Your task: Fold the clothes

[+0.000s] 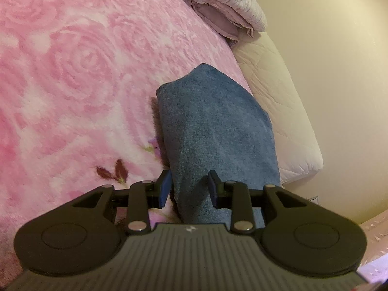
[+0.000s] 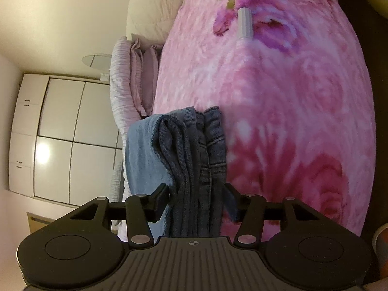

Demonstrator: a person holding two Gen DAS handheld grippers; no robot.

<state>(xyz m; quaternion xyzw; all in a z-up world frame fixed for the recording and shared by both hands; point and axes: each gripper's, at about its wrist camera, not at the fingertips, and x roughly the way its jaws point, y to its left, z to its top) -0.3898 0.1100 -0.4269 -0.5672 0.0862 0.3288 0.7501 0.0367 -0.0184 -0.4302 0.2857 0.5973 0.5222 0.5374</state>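
Left wrist view: folded blue jeans (image 1: 215,131) lie centre frame on the pink rose-print blanket (image 1: 72,77) covering the bed, running from mid-frame down to the left gripper (image 1: 188,189). Its blue-padded fingers (image 1: 165,189) stand partly open, one on each side of the near end of the jeans. The left pad looks just off the fabric edge, the right pad sits over the fabric; no clear pinch visible. Upper right: a stack of folded pale lilac bedding (image 1: 225,7) and a white quilted mattress edge (image 1: 278,101), with a cream wall behind.

Right wrist view: frame is rolled sideways. The jeans (image 2: 194,160) show as stacked denim layers, lower centre, on the blanket (image 2: 278,97). The right gripper (image 2: 196,202) has its fingers (image 2: 160,201) partly open, straddling the folded layers; the pads are at or just beside the fabric on both sides, cannot tell if they press. A small pale cylinder (image 2: 245,24) lies on the blanket, upper centre. Lilac bedding (image 2: 131,80) sits left of centre, white wardrobe doors (image 2: 60,140) at left.
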